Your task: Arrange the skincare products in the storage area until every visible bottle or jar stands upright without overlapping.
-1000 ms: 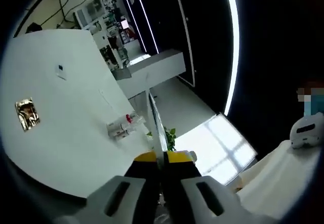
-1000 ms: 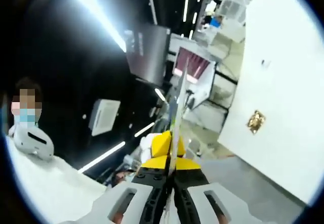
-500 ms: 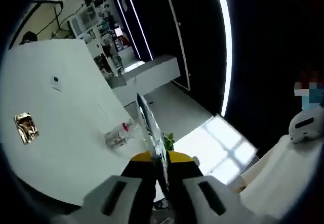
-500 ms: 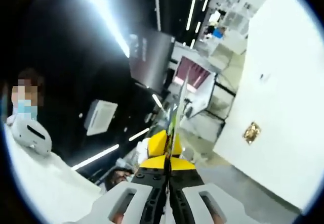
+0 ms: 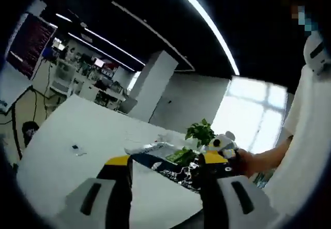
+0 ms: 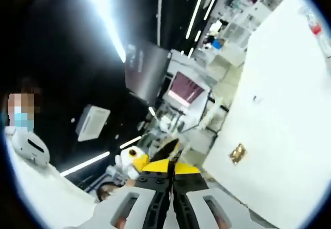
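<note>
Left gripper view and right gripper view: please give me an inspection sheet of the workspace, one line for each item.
Surface: white table, mostly bare.
Job's things: small red-capped bottles at the table's far edge; too small to tell if upright.
Clutter: flat dark packet; silvery packets; small dark tag; gold square.
Grippers: left gripper fingers open, the dark packet across the gap; right gripper fingers shut on a thin dark edge, apparently that packet.
Cables: dark cable beyond the table.
Surroundings: potted plant, window, pillar, monitor.
</note>
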The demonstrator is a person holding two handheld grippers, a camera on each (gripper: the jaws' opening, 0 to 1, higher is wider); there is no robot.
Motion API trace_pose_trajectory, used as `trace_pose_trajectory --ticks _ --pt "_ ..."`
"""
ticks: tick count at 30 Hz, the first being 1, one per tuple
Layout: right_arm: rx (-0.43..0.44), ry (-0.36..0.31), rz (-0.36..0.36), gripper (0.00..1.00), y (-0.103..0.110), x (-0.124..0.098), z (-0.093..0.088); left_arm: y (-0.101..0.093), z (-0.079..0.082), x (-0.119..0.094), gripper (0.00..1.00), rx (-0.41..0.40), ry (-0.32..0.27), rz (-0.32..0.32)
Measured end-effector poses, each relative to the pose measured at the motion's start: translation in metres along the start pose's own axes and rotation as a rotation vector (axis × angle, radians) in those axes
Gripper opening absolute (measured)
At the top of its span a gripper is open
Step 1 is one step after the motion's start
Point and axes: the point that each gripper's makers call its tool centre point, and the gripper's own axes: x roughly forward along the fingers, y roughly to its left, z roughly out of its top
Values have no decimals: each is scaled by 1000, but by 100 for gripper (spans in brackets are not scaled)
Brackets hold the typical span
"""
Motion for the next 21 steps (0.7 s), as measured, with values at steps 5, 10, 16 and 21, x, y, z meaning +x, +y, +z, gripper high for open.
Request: trace_pose_trajectory --ticks 5,10,16,21 --pt "-11 16 -69 0 -24 -3 0 22 -37 1 36 172 193 87" --pt "8 14 -88 0 -38 -4 10 39 -78 7 52 324 364 175" --pt "2 16 -156 0 -65 -7 25 52 -92 14 54 399 394 252" --pt "0 20 -243 0 -101 -13 37 63 -111 12 52 492 488 293"
